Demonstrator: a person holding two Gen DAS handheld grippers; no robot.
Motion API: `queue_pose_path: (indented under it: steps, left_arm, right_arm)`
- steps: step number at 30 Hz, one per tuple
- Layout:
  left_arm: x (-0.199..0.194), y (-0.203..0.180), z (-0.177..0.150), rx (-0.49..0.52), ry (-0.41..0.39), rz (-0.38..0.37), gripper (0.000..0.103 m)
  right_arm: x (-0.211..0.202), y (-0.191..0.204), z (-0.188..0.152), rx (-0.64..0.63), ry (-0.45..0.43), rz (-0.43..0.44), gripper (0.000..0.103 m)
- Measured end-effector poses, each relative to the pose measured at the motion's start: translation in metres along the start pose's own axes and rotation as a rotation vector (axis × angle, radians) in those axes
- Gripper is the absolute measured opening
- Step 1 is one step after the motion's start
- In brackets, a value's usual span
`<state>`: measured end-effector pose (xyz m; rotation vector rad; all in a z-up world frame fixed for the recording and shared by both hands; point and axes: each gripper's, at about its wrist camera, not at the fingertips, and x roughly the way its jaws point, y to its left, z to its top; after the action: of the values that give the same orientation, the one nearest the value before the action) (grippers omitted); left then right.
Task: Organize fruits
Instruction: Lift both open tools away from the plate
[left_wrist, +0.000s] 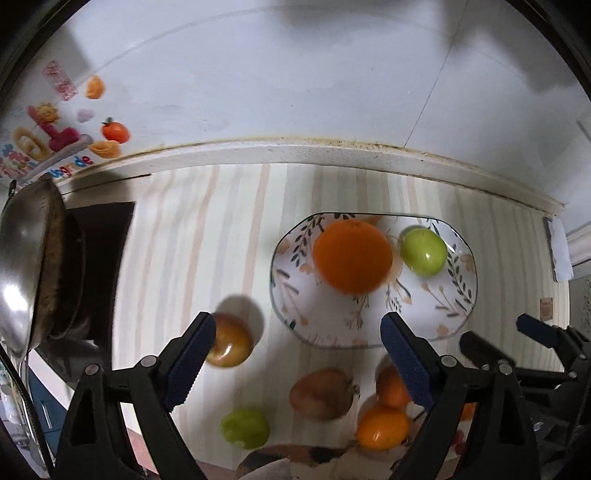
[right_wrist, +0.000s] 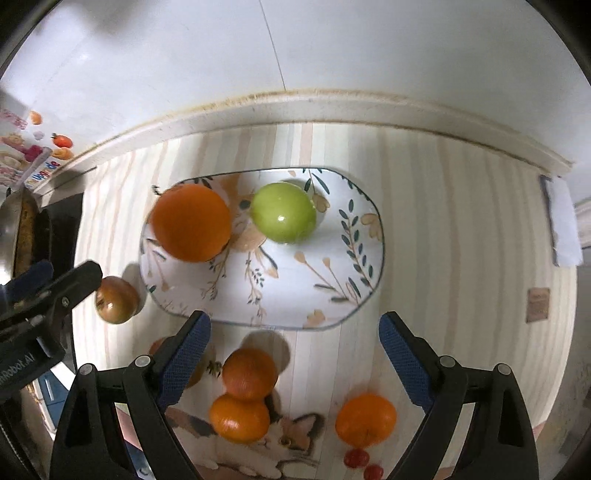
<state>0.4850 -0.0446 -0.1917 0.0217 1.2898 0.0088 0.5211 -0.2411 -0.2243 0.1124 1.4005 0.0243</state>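
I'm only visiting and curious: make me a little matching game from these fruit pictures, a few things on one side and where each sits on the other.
Things:
1. big orange
2. green apple
3. reddish-brown apple
4. small red fruits

Places:
a. off the plate, beside its left edge
b. on the plate, left part
c. near the bottom edge, by the cat picture
d. on the plate, right of the orange

Pairs: 1-b, 2-d, 3-a, 4-c

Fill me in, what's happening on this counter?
A person with a gripper in each hand is sorting fruit onto a floral plate. A big orange and a green apple already sit on it. Both the left gripper and the right gripper hang open and empty above the counter. Still off the plate: a reddish apple, several small oranges, and a green fruit.
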Motion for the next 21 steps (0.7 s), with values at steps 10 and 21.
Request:
queue_pose_path:
  steps: [10, 21]
  left_arm:
    - [-0.068, 0.012, -0.046, 0.033, -0.12, -0.031, 0.091]
    - [-0.117, 0.023, -0.084, 0.048, -0.205, -0.06, 0.091]
  right_arm:
    - [-0.078, 0.036, -0.047, 0.028, -0.171, 0.004, 0.095]
    - [-0.13, 0.057, -0.097, 0.048, -0.272, -0.006, 0.095]
